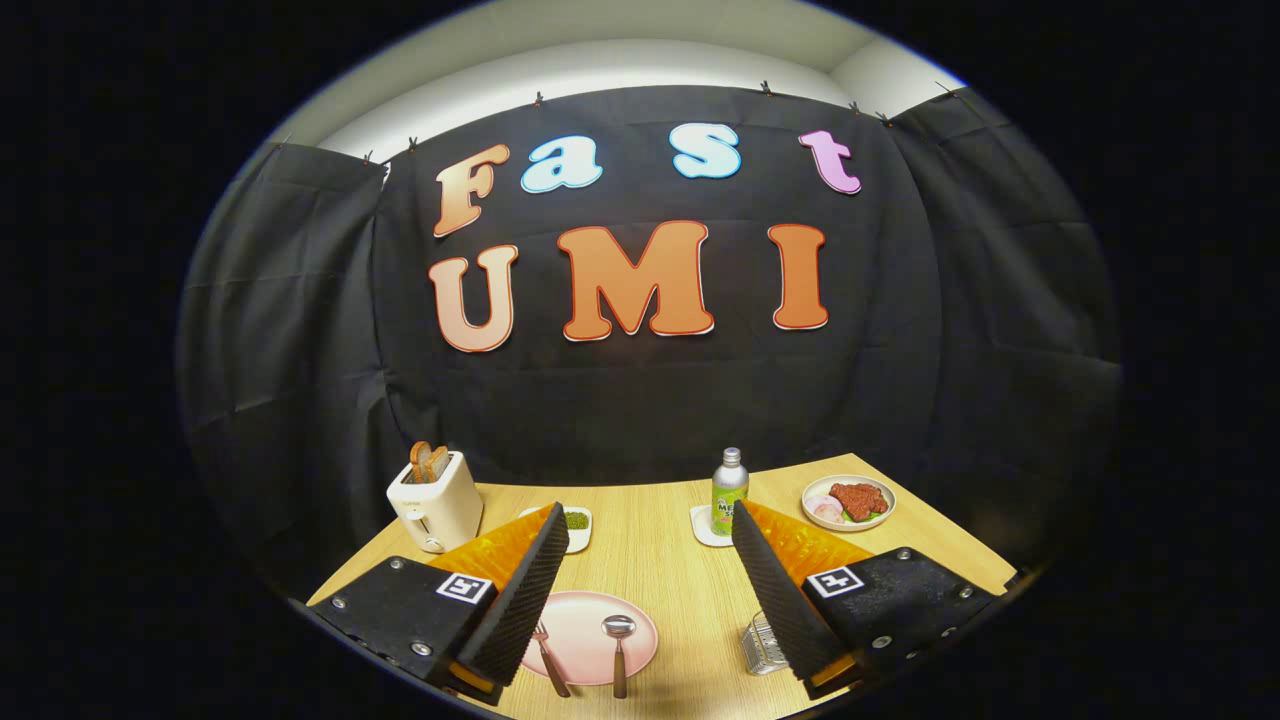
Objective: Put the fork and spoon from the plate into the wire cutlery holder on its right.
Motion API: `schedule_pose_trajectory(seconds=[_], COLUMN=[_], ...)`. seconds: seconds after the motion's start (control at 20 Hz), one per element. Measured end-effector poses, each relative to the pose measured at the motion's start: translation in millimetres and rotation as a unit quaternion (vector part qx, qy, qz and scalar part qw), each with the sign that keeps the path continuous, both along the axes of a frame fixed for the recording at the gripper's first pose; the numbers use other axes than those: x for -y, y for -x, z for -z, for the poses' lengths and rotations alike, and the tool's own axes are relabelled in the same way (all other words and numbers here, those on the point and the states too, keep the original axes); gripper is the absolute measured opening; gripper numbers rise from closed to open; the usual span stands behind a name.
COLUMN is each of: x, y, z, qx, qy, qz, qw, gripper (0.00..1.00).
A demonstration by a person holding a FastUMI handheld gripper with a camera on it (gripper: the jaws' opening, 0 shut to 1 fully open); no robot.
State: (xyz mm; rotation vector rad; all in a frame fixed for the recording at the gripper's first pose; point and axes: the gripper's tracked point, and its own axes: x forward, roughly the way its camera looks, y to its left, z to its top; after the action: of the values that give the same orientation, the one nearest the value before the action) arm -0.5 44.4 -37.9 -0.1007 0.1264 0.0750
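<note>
Wooden counter [660, 560] carries a pink plate [585, 625] with the fork [548, 660] and spoon [618, 650] lying on it, the wire cutlery holder [762, 645] just right. Above them the hand-held gripper [650, 545] hangs wide open, empty. Both utensils look thin, stiff, slippery; pinching mid-handle seems safest.

Fork [548, 660] and spoon [618, 650] lie on pink plate [585, 625].

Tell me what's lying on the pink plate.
On the pink plate, between the open gripper fingers, lie a fork and a spoon. The left finger covers the plate's left edge.
</note>
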Motion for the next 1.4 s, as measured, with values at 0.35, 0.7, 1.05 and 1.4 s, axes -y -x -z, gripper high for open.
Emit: schedule_pose_trajectory(seconds=[0.35,0.7,1.05,1.4], x=[-7,-19,-37,-47], y=[1,2,-3,-13], z=[11,25,59,110], qx=[-0.015,-0.026,-0.054,-0.095], qy=[0.01,0.013,0.029,0.06], qz=[-0.006,-0.017,-0.034,-0.046], qw=[1.0,0.999,0.998,0.993], gripper=[0.98,0.98,0.98,0.99])
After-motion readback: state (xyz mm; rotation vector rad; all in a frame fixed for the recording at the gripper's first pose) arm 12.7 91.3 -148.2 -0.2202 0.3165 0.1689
